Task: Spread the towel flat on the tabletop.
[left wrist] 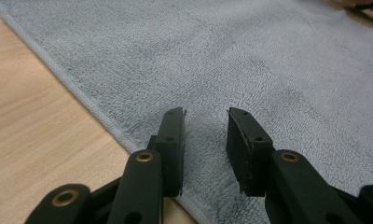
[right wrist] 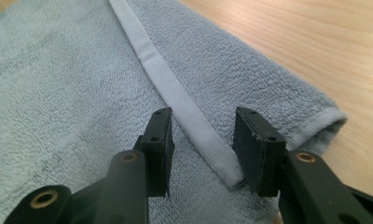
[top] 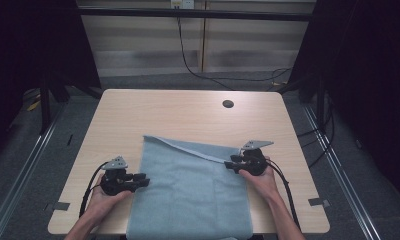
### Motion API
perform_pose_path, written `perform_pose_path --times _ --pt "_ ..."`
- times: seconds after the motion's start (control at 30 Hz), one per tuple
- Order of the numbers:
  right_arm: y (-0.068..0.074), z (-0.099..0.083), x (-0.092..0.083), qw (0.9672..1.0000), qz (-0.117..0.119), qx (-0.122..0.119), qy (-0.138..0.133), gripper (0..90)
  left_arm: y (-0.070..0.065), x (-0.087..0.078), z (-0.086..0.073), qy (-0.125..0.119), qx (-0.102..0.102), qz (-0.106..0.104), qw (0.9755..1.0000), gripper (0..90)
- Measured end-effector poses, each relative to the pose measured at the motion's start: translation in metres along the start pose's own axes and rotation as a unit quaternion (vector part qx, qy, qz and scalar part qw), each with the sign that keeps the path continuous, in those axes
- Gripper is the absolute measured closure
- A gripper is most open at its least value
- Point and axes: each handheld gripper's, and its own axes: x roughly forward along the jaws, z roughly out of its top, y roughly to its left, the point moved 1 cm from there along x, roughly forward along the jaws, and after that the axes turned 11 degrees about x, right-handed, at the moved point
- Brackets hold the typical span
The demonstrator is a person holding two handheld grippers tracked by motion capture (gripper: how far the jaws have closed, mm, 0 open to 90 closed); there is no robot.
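While the grey-blue towel (top: 188, 190) lies partly folded on the table (top: 138, 110), both claws stand open. The right gripper (right wrist: 203, 135) has the hemmed band (right wrist: 175, 88) loose between its jaws; the left gripper (left wrist: 205, 140) hovers over the towel's near edge, pinching nothing. Judged soft, light, limp terry: best held at hemmed corners, where cloth bunches least.

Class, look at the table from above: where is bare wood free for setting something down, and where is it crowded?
Free: the far strip of the table between the towel and the round hole. Crowded: the near half, where the towel lies between the left hand-held gripper and the right hand-held gripper.
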Motion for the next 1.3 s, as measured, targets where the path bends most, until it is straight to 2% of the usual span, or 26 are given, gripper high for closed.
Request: perform_pose_path --times 0.07,0.17,0.27,0.33,0.4,0.5,0.57,0.63,0.73,0.8,0.87,1.0,1.07,1.13,1.17,1.23,1.3 --pt "0.002 -0.001 0.001 0.9998 -0.012 -0.016 -0.001 61.1 0.000 0.000 0.000 0.001 0.003 0.001 1.0000 66.8" --pt "0.003 0.001 0.002 0.9983 -0.040 -0.042 0.002 71.8 0.000 0.000 0.000 0.001 0.004 0.002 1.0000 66.8" --pt "-0.001 0.004 0.001 0.9989 -0.042 -0.018 0.005 85.1 0.001 -0.001 0.000 0.002 0.003 0.001 1.0000 66.8" --pt "-0.005 0.008 0.000 0.9994 -0.034 -0.001 0.004 87.5 0.001 0.000 0.000 0.000 0.001 0.000 1.0000 66.8" --pt "-0.007 0.016 -0.002 0.9996 -0.027 0.005 0.002 87.9 0.001 -0.001 0.000 0.001 0.001 -0.002 1.0000 66.8" --pt "-0.012 0.036 -0.009 0.9994 -0.011 0.024 -0.024 88.0 0.001 0.000 0.000 0.000 0.002 -0.001 1.0000 66.9" --pt "-0.017 0.051 -0.011 0.9986 -0.018 0.035 -0.037 87.6 0.001 0.000 0.000 0.000 0.002 -0.001 1.0000 66.9" --pt "-0.025 0.061 -0.011 0.9968 -0.031 0.053 -0.052 81.4 0.001 -0.001 0.000 0.002 0.004 0.000 1.0000 66.9" --pt "-0.032 0.067 -0.009 0.9938 -0.042 0.079 -0.065 71.5 0.001 -0.001 -0.001 0.000 0.001 0.000 1.0000 66.9" --pt "-0.031 0.065 -0.010 0.9935 -0.038 0.080 -0.071 68.7 0.001 -0.001 -0.001 0.000 -0.001 -0.003 1.0000 66.9" --pt "-0.029 0.062 -0.010 0.9939 -0.043 0.074 -0.069 65.8 0.002 -0.001 -0.001 0.000 -0.001 -0.002 1.0000 66.9" --pt "-0.024 0.051 -0.013 0.9949 -0.017 0.074 -0.066 64.3 0.001 -0.001 -0.001 0.000 -0.001 -0.001 1.0000 66.3" --pt "-0.019 0.045 -0.015 0.9962 -0.011 0.066 -0.056 64.2 0.002 -0.001 0.000 -0.004 -0.014 0.000 0.9999 64.4" --pt "-0.015 0.039 -0.018 0.9969 -0.004 0.061 -0.050 64.3 0.003 -0.001 0.002 0.002 -0.006 0.002 1.0000 62.0" --pt "-0.014 0.036 -0.019 0.9970 0.001 0.062 -0.046 64.4 0.004 -0.002 0.004 0.000 -0.009 0.006 0.9999 60.7" --pt "-0.013 0.030 -0.019 0.9975 0.002 0.058 -0.041 64.4 0.005 -0.004 0.011 -0.001 0.005 0.007 1.0000 60.5" --pt "-0.012 0.025 -0.018 0.9975 0.008 0.061 -0.033 64.0 0.010 -0.004 0.017 -0.009 0.003 0.013 0.9999 58.9"
